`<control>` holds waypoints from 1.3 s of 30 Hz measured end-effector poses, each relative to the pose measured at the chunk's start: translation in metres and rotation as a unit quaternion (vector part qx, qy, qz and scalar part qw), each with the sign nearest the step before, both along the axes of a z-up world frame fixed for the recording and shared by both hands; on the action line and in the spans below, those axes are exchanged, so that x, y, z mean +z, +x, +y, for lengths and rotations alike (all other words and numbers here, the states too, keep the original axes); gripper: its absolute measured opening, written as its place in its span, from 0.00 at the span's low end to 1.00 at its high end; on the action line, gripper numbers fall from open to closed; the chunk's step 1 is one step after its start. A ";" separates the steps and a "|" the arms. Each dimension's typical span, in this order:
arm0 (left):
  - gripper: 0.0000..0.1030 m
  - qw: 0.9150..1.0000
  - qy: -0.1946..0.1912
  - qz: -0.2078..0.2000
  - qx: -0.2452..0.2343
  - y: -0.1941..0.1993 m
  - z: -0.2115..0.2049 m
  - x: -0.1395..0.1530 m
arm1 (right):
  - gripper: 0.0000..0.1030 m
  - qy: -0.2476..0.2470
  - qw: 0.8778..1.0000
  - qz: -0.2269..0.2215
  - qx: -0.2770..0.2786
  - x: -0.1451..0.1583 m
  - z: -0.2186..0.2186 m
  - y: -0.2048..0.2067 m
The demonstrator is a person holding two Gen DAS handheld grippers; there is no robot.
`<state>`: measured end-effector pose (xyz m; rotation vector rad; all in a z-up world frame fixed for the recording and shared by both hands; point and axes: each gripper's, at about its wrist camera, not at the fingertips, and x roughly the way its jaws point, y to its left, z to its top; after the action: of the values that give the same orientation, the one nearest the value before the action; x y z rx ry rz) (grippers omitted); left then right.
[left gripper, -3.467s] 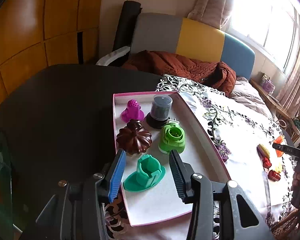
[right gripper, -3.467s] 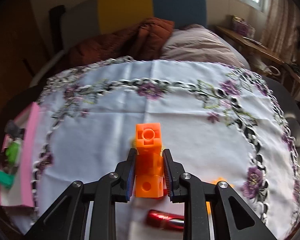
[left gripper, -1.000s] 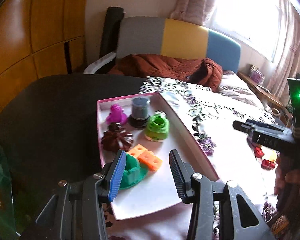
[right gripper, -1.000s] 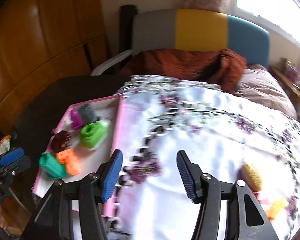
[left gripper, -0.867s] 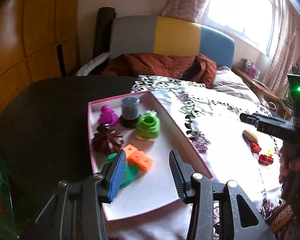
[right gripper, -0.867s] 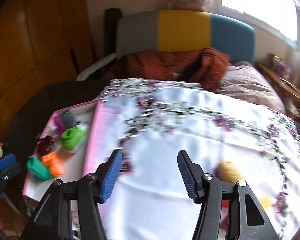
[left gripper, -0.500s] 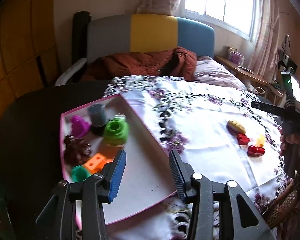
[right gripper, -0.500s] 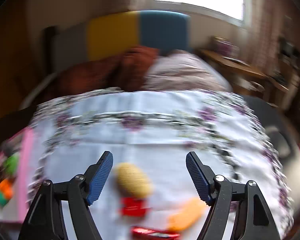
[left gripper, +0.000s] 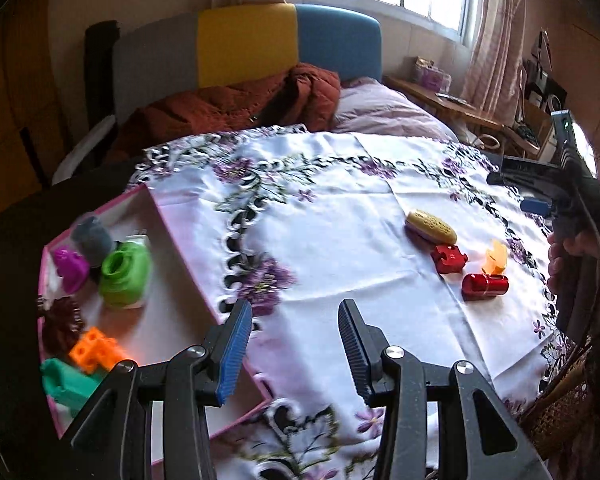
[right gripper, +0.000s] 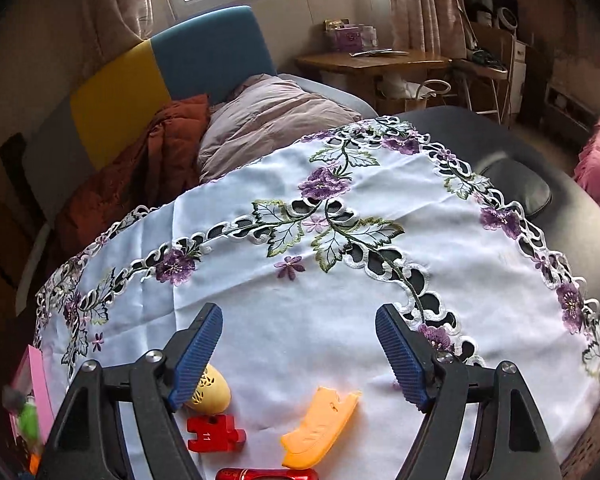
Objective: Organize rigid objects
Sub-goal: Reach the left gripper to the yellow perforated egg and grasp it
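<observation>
Six pieces, the orange block among them, already sat in the pink tray at the counter's left. Four remained on the embroidered cloth at the right: yellow oval piece, red puzzle piece, orange curved piece, red cylinder. The right gripper, jaws just widened and empty, hung over them; the left gripper stood open, empty.

In the right wrist view, the glossy red metal cylinder is cut off by the bottom edge; only its upper side shows. The yellow perforated plastic oval is partly hidden behind the near-left finger of the right gripper. The pink shallow cardboard tray is cropped at the left edge, its contents blurred. In the left wrist view, the teal plastic piece is blurred and partly covered by the left gripper. The dark brown ridged object is indistinct.
</observation>
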<state>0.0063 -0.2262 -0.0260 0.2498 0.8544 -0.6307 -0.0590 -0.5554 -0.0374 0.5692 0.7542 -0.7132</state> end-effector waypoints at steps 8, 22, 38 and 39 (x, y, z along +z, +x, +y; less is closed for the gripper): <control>0.44 0.999 -0.006 0.037 -0.038 0.006 -0.037 -0.015 | 0.77 0.009 1.000 -0.015 -0.024 0.002 -0.007 -0.008; 0.73 0.983 0.012 0.054 -0.174 0.014 -0.144 -0.029 | 0.82 0.054 0.996 -0.043 -0.052 -0.003 -0.020 -0.019; 0.86 0.961 0.091 0.042 -0.259 0.041 -0.240 -0.075 | 0.83 0.101 0.992 -0.058 -0.049 -0.012 -0.029 -0.019; 0.79 0.961 0.086 0.051 -0.257 0.044 -0.241 -0.078 | 0.83 0.101 0.992 -0.058 -0.050 -0.012 -0.029 -0.019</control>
<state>0.0502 -0.4673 -0.1037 0.6135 0.9522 -1.0609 -0.0781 -0.5843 -0.0499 0.8301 0.6981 -0.6932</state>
